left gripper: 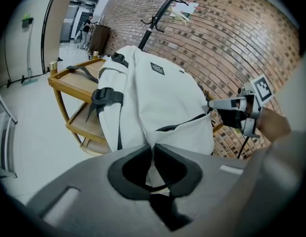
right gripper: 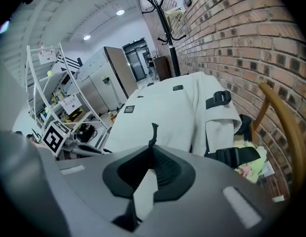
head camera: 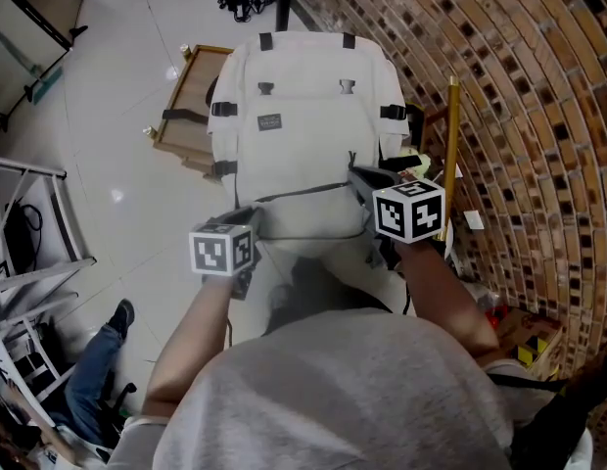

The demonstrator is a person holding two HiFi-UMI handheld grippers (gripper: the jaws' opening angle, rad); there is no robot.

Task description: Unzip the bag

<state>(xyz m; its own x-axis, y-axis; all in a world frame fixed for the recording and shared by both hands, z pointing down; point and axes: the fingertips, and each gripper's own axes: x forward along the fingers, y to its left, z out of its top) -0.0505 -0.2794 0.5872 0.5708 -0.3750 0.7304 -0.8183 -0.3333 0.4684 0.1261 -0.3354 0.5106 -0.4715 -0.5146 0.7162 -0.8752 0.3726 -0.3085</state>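
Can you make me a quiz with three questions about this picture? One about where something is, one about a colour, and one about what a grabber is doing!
1. What does the backpack sit on?
A) the floor
B) a wooden stand
C) a metal shelf

2. What colour is the backpack?
A) white
B) red
C) blue

3. What is the right gripper doing?
A) gaping wide open in the air
B) holding a cup
C) pinching the black zipper pull

Answers:
1 B, the left gripper view shows wooden shelves under the bag.
2 A, its fabric is white with black straps.
3 C, the right gripper view shows the cord sticking out of the closed jaw tips.
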